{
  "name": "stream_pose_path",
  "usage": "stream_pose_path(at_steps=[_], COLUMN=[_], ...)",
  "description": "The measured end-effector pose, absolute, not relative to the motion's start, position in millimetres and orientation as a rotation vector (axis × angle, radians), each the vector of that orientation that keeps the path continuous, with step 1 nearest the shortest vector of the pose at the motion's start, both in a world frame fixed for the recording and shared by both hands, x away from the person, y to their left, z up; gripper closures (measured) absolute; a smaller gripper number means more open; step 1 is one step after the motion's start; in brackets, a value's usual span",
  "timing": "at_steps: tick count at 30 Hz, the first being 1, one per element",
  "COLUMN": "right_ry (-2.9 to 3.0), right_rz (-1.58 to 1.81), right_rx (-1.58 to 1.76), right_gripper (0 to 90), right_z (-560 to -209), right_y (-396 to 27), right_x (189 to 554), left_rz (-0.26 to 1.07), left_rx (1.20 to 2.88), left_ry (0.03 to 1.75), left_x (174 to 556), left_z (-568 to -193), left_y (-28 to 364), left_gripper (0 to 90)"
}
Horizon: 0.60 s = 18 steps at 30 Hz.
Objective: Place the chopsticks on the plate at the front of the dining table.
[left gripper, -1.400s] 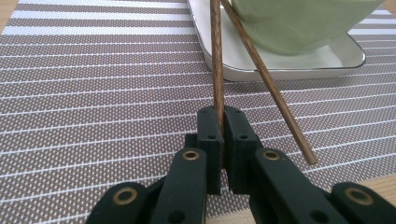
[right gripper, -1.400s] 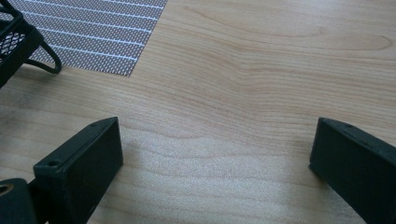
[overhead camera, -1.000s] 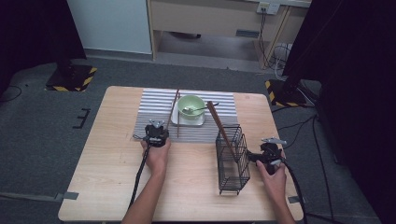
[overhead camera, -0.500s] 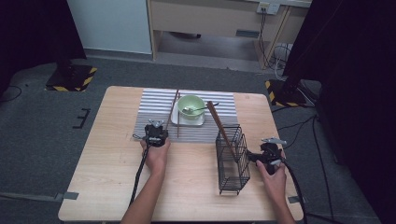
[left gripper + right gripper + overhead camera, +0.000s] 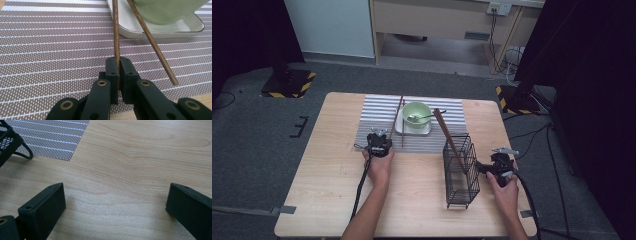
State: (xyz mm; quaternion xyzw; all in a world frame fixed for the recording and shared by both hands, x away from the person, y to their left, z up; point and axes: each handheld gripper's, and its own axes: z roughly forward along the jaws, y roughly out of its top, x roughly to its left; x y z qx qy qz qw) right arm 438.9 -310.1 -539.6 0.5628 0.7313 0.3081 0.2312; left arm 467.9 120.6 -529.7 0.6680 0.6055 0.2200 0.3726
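Observation:
My left gripper (image 5: pixel 119 65) is shut on a brown wooden chopstick (image 5: pixel 115 27) that lies on the striped placemat (image 5: pixel 50 50). A second chopstick (image 5: pixel 152 42) lies beside it, leaning on the white square dish (image 5: pixel 160 30) under the green bowl (image 5: pixel 165 10). From above, the left gripper (image 5: pixel 378 135) sits at the mat's near edge, left of the bowl (image 5: pixel 417 112), which holds a spoon (image 5: pixel 424 117). My right gripper (image 5: pixel 115 202) stands open over bare wood. It (image 5: pixel 484 167) rests just right of the black wire basket (image 5: pixel 460 170), from which a brown stick (image 5: pixel 444 130) leans out.
The wooden table (image 5: pixel 327 195) has free room at its front left and along its near edge. The basket's foot (image 5: pixel 23 152) and the mat's corner (image 5: pixel 62 142) show in the right gripper view. The table's right edge lies close to my right hand.

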Motion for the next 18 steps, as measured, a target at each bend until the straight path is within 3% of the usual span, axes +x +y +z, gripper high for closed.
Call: stream_pose_path(at_steps=[18], right_ry=[2.010], right_rz=[0.847], right_rx=[1.547], right_gripper=[2.4], right_z=[-539.6], right_y=[-310.0], right_x=[439.0], left_rz=[0.563], left_rx=[1.711], left_ry=[1.551], left_x=[466.4], left_z=[-527.7], left_y=[121.4], left_gripper=[85.4])
